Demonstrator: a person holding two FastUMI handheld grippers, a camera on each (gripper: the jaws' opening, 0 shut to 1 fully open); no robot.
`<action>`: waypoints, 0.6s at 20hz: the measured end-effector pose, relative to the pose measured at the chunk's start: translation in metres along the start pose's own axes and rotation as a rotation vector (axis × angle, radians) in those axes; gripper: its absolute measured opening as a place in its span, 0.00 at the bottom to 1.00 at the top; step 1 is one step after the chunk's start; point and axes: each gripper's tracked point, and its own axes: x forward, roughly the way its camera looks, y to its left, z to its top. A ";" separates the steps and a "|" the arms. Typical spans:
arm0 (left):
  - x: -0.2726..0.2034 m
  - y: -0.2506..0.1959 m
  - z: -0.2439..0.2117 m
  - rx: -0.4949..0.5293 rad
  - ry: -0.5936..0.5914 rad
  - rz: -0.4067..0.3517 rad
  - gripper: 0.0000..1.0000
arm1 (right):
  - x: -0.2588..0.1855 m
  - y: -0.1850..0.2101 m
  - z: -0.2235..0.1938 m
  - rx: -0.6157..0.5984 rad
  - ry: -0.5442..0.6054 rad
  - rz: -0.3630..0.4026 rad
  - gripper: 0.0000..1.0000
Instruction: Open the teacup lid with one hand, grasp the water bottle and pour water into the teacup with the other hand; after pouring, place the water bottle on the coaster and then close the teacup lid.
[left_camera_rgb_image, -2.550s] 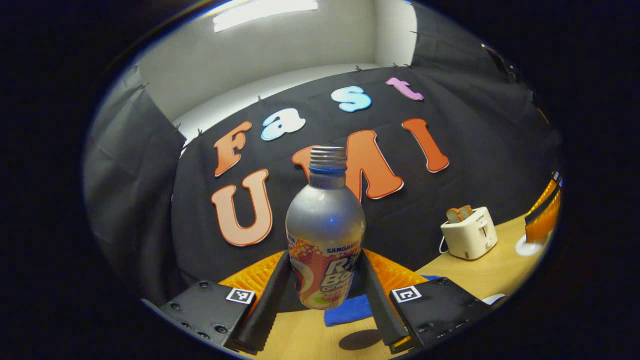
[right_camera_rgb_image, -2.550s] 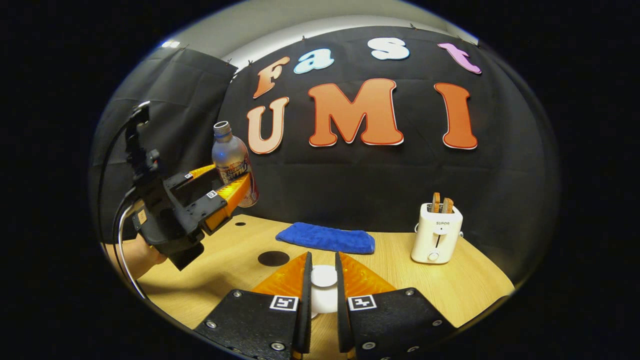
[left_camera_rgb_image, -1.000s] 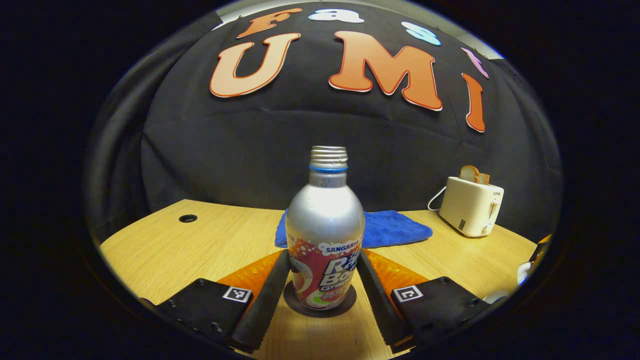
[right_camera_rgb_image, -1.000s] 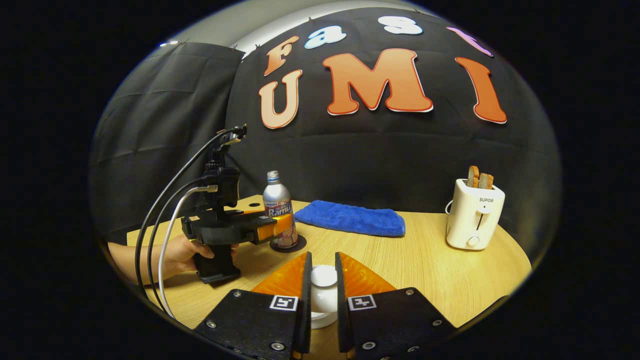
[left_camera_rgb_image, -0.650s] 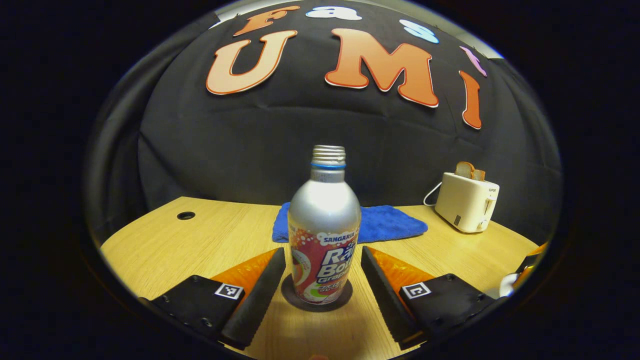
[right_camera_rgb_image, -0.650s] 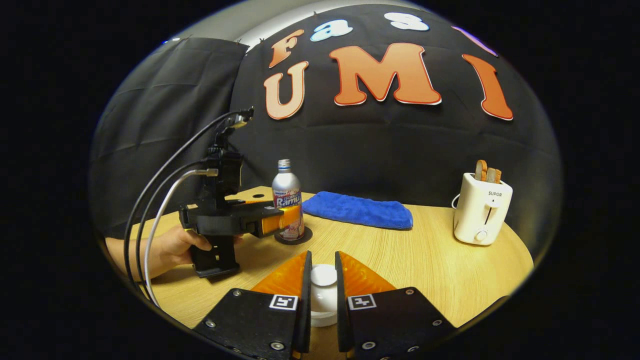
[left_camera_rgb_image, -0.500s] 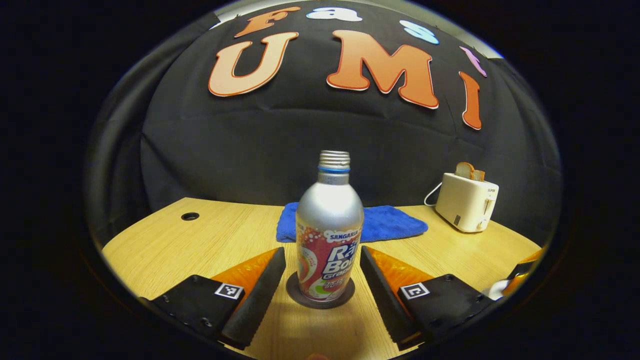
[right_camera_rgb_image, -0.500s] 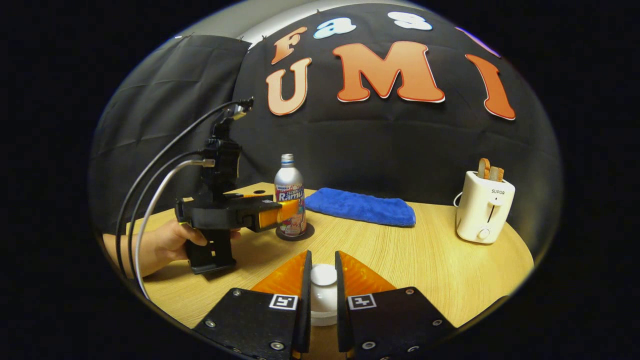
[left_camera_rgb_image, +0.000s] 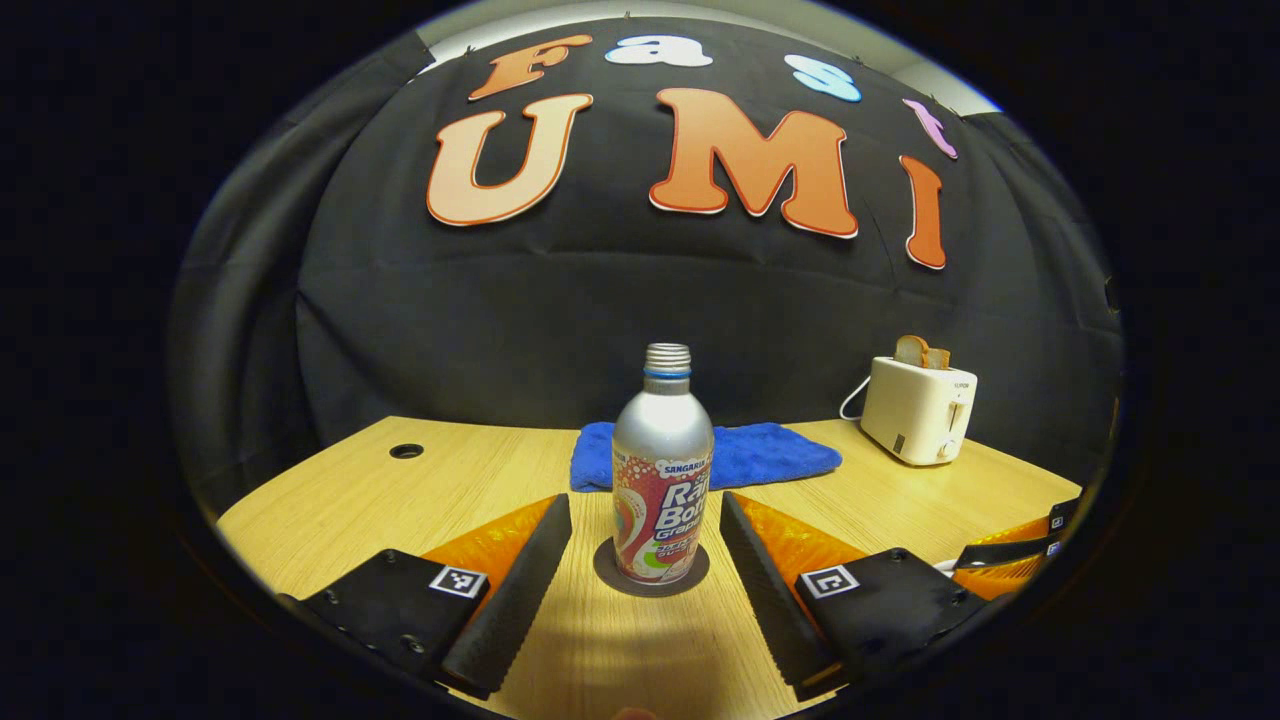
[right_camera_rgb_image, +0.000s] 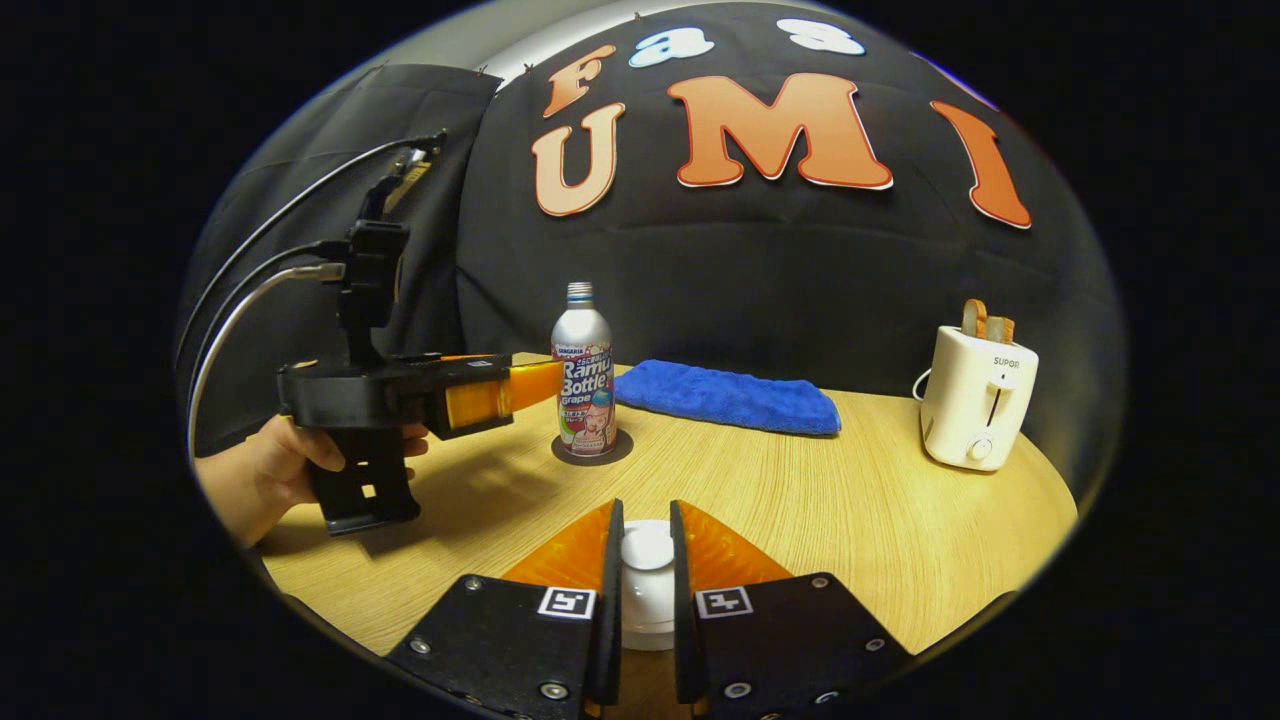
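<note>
The silver water bottle (left_camera_rgb_image: 662, 470) stands upright on the round dark coaster (left_camera_rgb_image: 650, 572), uncapped. My left gripper (left_camera_rgb_image: 643, 508) is open, its fingers apart on either side, a little short of the bottle and not touching it. In the right gripper view the bottle (right_camera_rgb_image: 583, 385) stands on the coaster (right_camera_rgb_image: 592, 448), and a hand (right_camera_rgb_image: 255, 470) holds the left gripper (right_camera_rgb_image: 535, 382) just left of it. My right gripper (right_camera_rgb_image: 645, 512) is shut on the white knob of the teacup lid (right_camera_rgb_image: 647, 555), held above the table. The cup itself is hidden.
A folded blue cloth (right_camera_rgb_image: 725, 398) lies behind the bottle by the booth wall. A white toaster (right_camera_rgb_image: 978, 405) with bread slices stands at the right on the wooden table (right_camera_rgb_image: 850, 510). A small round hole (left_camera_rgb_image: 406, 451) sits at the table's far left. The right gripper (left_camera_rgb_image: 1010, 560) shows at the edge.
The left gripper lowered the bottle onto the coaster, opened, and drew back from it. The right gripper kept the lid knob clamped and stayed nearly still.
</note>
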 end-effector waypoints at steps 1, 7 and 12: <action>-0.004 0.000 0.001 0.003 -0.002 0.001 0.98 | 0.001 0.000 -0.001 0.002 -0.001 -0.001 0.22; -0.038 -0.004 0.023 0.017 -0.050 0.025 0.98 | -0.013 -0.010 0.018 -0.032 -0.056 -0.067 0.37; -0.079 -0.009 0.059 0.034 -0.125 0.064 0.98 | -0.042 -0.024 0.063 -0.002 -0.180 -0.124 0.64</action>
